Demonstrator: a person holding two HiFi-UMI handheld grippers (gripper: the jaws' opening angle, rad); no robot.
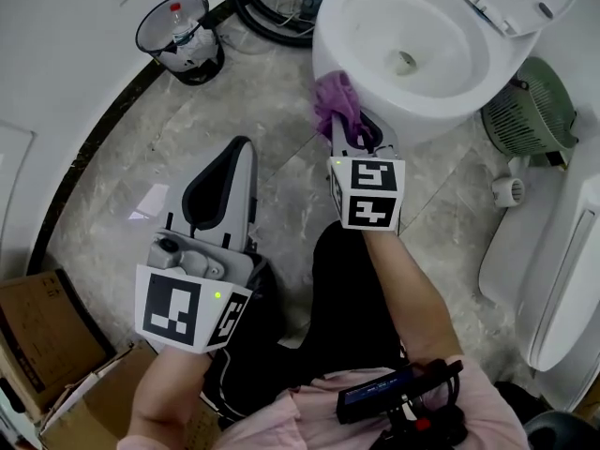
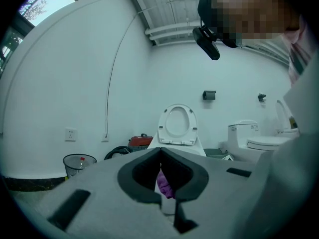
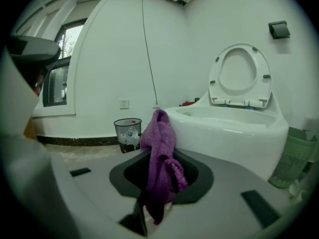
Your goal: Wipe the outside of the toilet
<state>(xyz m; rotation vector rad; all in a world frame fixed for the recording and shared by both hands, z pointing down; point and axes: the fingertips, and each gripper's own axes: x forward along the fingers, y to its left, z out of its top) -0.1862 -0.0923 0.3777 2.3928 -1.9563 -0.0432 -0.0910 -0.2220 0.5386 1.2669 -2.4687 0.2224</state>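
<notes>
The white toilet [image 1: 412, 54] stands at the top of the head view with its seat up. My right gripper [image 1: 354, 127] is shut on a purple cloth [image 1: 337, 101] and holds it against the outside of the bowl's front left. In the right gripper view the cloth [image 3: 160, 158] hangs bunched between the jaws, right beside the bowl [image 3: 229, 128]. My left gripper [image 1: 242, 150] hovers over the floor to the left, away from the toilet, shut with nothing in it. In the left gripper view the toilet [image 2: 177, 128] shows past the shut jaws.
A wire bin [image 1: 178, 36] with a bottle stands at the wall, upper left. A black hose [image 1: 267, 12] lies coiled behind the toilet. A green basket [image 1: 530, 111], a paper roll [image 1: 506, 191] and a second white fixture [image 1: 562, 270] crowd the right. Cardboard boxes [image 1: 42, 336] sit lower left.
</notes>
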